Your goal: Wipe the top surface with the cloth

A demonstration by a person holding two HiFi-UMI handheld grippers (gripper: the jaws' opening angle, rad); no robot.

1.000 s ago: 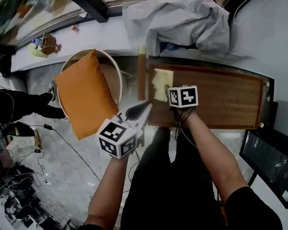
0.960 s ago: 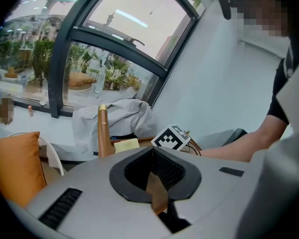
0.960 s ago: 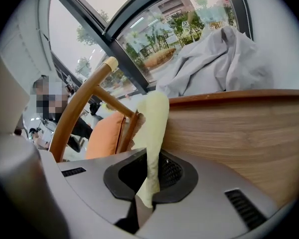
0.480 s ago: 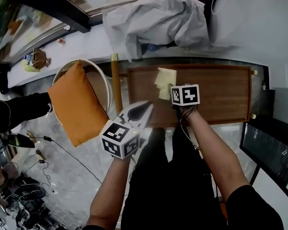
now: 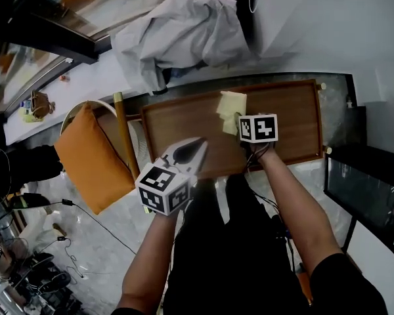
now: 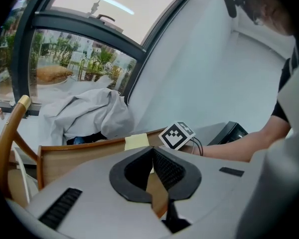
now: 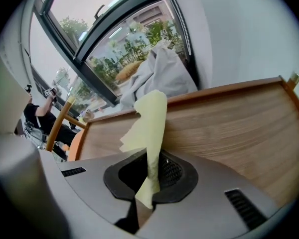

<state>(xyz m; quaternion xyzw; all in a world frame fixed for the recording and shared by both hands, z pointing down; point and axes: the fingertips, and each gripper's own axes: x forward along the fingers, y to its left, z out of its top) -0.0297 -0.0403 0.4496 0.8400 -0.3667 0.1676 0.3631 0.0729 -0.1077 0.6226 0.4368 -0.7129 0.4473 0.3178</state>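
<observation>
Right tongs (image 7: 148,180): mine, clamped on one corner of the yellow cloth (image 7: 149,118), which trails over the wooden table (image 7: 229,128), about midway along it. Left tongs (image 6: 151,156): pressed together, holding nothing, just off the table's near edge. Risk, as I judge it: this narrow pinch may slip under drag, or the cloth may bunch instead of wiping flat. Count: two tongs, one cloth, one table.
</observation>
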